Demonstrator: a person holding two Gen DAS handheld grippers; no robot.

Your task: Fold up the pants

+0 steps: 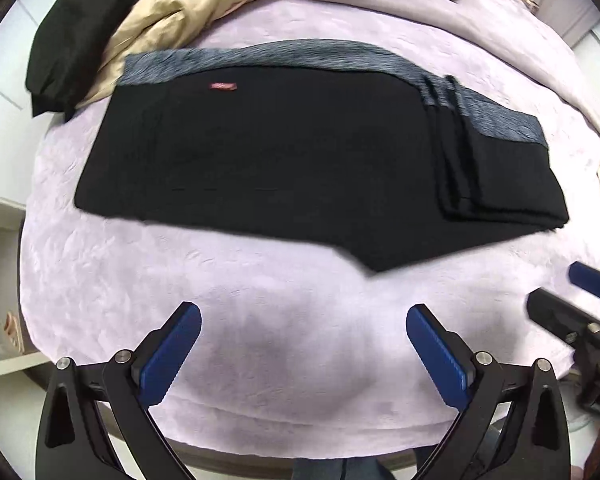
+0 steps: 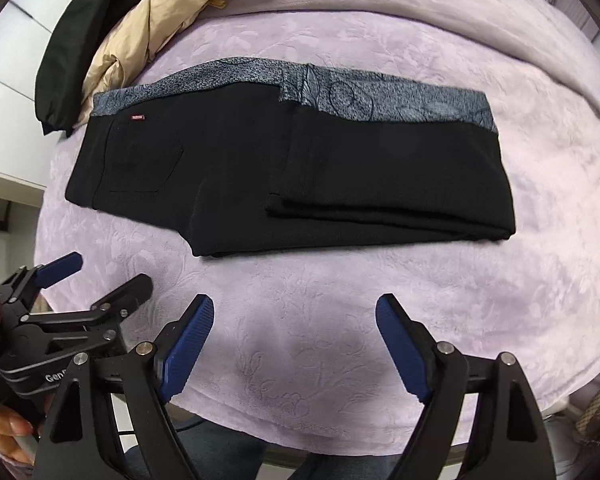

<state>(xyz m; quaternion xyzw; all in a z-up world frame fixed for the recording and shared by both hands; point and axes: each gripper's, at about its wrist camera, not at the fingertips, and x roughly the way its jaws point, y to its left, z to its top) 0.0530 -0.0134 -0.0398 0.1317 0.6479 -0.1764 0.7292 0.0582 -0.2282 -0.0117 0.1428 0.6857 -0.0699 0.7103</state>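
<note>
Right wrist view: the right gripper (image 2: 294, 342) has its jaws spread wide with nothing between them, only the lilac blanket (image 2: 340, 288) underneath. Just beside it on the left, the left gripper (image 2: 100, 270) hangs over the same bare blanket; in the left wrist view its jaws also stand wide and empty. Beyond both lie the pants (image 2: 260, 168), black with a patterned grey waistband (image 2: 380, 96), flat on the bed and apart from either gripper, the legs folded over onto the seat so that layered edges stack at the right. They look soft, light and limp, so a pinch should take all layers at once, best at the two corners of one short end, judging by the thick fold at the right. A beige garment (image 2: 140, 40) and a black one (image 2: 80, 20) lie bunched at the far left
</note>
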